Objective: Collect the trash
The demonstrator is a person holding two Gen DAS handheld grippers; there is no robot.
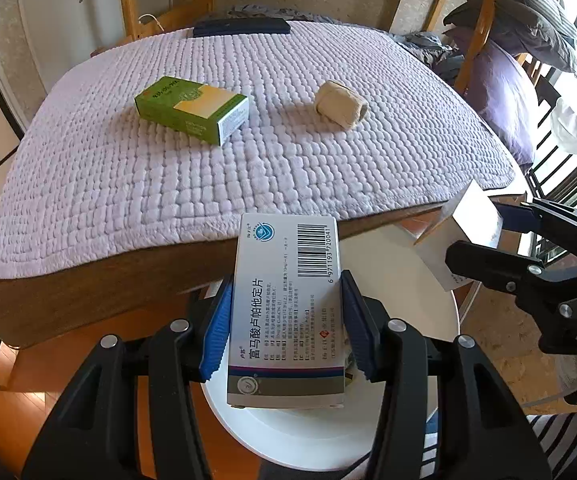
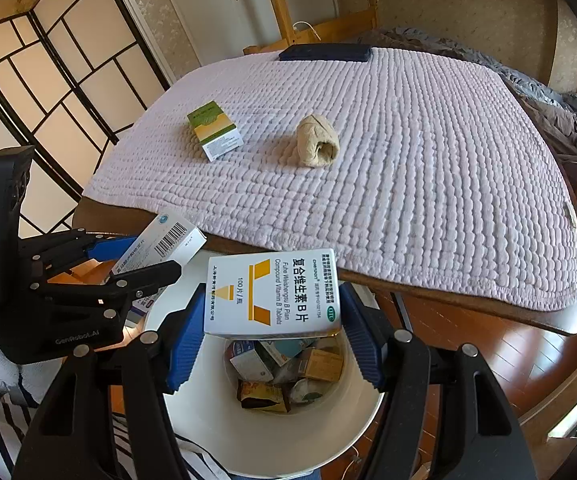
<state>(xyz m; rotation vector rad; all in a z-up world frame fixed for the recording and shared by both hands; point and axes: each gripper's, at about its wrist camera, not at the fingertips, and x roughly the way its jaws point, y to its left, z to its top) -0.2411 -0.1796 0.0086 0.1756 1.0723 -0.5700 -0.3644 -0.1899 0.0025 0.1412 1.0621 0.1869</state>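
My left gripper [image 1: 286, 324] is shut on a grey-white medicine box with a barcode [image 1: 288, 312], held above the white trash bin [image 1: 420, 360]. It also shows in the right wrist view [image 2: 168, 244]. My right gripper [image 2: 274, 332] is shut on a white vitamin B box [image 2: 274, 294], held over the bin [image 2: 352, 416], which holds several discarded packets. The right gripper's box [image 1: 458, 236] shows in the left wrist view. A green box [image 1: 192, 110] [image 2: 215, 130] and a beige paper wad [image 1: 340, 105] [image 2: 316, 142] lie on the quilted table.
A lilac quilted mat [image 1: 248, 168] covers the brown table [image 2: 544, 316]. A dark flat case [image 1: 242, 26] lies at its far edge. Wooden bed frame, bedding and a paneled screen [image 2: 48, 92] surround the table. Wooden floor lies below.
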